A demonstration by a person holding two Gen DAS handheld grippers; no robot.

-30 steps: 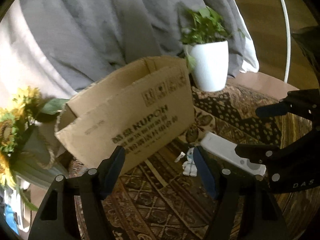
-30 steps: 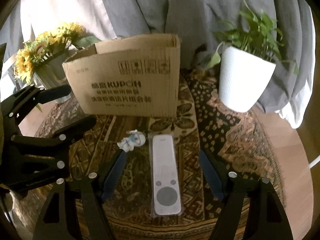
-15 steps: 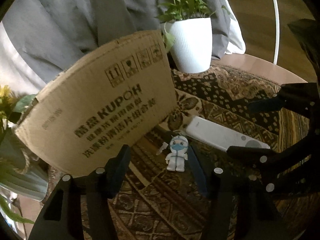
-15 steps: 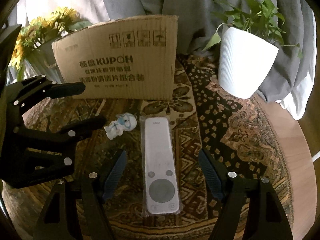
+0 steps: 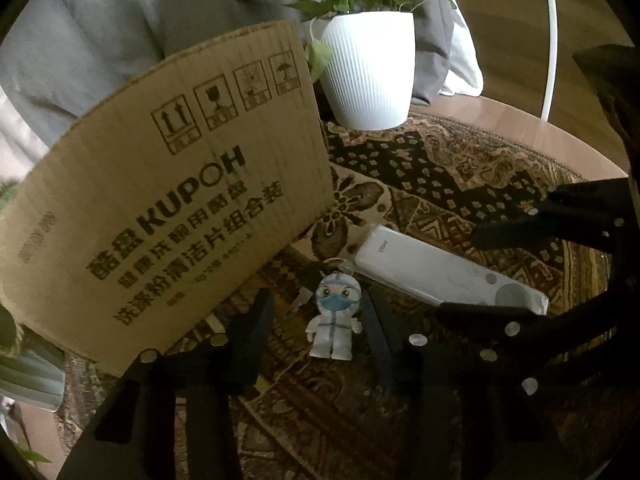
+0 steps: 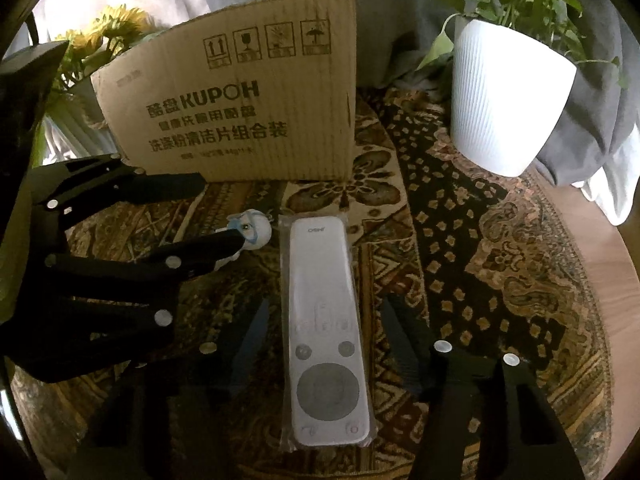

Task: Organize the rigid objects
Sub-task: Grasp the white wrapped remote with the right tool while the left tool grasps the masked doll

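A small white figurine with a blue mask (image 5: 335, 320) lies on the patterned cloth. My left gripper (image 5: 320, 316) is open with its fingers on either side of it, close but apart. A white remote in a clear sleeve (image 6: 324, 320) lies beside the figurine; it also shows in the left wrist view (image 5: 436, 276). My right gripper (image 6: 326, 322) is open and straddles the remote's middle. The figurine's head (image 6: 252, 226) peeks past the left gripper's finger in the right wrist view. A cardboard box (image 6: 240, 112) stands behind both objects.
A white ribbed plant pot (image 6: 508, 100) stands at the back right on the round table (image 6: 592, 216). Sunflowers in a vase (image 6: 100, 36) stand behind the box at the left. Grey drapes hang behind everything. The box (image 5: 160, 200) is close to my left gripper's left finger.
Both grippers have moved forward and lower. The left one now brackets the figurine; the right one now straddles the remote. Both stay open.
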